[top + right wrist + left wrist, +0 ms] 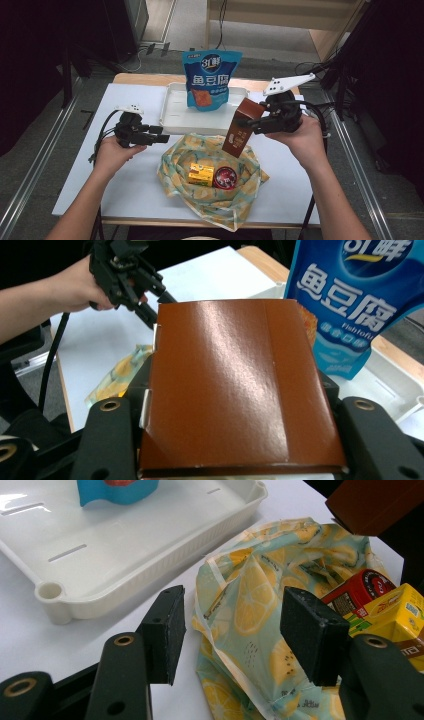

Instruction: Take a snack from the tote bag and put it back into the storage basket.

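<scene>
Two hand-held grippers | right hand-held gripper [260, 121] clamps tall brown carton [241, 127] | left hand-held gripper [232, 627] gapes empty | lower carton upright into white plastic tray [175, 117] at 12 o'clock (avoid blue pouch [210, 77])

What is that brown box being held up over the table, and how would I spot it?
Start at the white tray where a blue snack pouch stands. Just in front lies an open lemon-print bag; above its right edge the right gripper grips a tall brown carton. Unlike the yellow carton and red can lying in the bag, it hangs in the air, tilted.
</scene>
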